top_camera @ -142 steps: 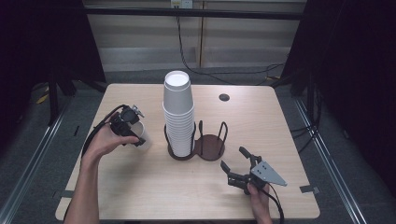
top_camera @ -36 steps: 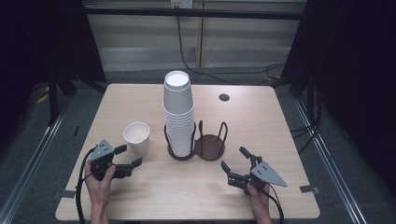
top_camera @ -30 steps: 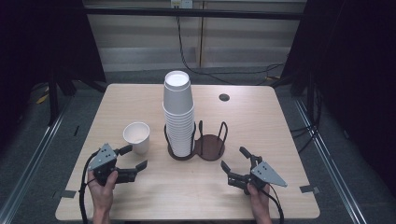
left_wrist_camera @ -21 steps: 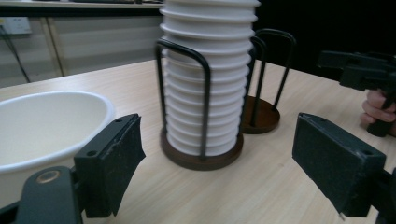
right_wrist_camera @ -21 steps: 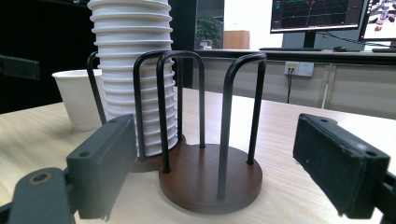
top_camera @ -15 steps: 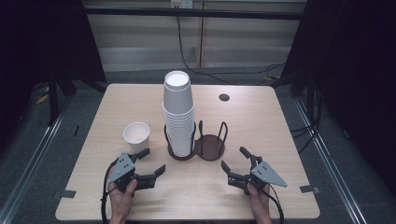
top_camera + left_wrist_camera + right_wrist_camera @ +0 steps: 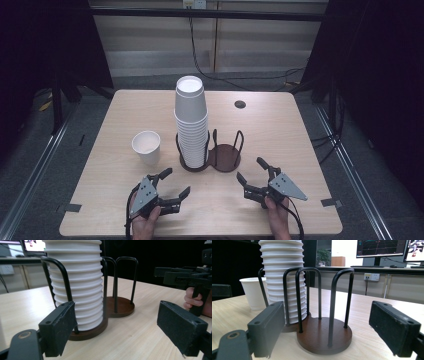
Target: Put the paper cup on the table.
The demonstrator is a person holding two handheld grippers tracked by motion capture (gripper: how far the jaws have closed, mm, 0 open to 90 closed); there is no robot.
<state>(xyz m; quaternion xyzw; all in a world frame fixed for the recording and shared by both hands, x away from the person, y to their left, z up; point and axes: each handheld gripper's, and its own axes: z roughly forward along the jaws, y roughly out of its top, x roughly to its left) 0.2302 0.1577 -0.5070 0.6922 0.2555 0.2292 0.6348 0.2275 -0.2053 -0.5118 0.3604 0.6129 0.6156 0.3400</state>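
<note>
I'm looking at my two tools now, low in the high view. The left gripper (image 7: 176,183) at lower left is black, with a grey three-cornered plate on top dotted with small dark screw holes, and a black cable looping off its back end past the hand (image 7: 145,222). The right gripper (image 7: 253,175) at lower right is the same build: black body, grey triangular plate, black cable running off the bottom edge. No sleeves on either hand. In the left gripper view, bottom corners, I see flat, black, matte rectangular pads with scuffed, chipped edges, each with a small round hole, and a brass-coloured ring on the lower-left arm.
</note>
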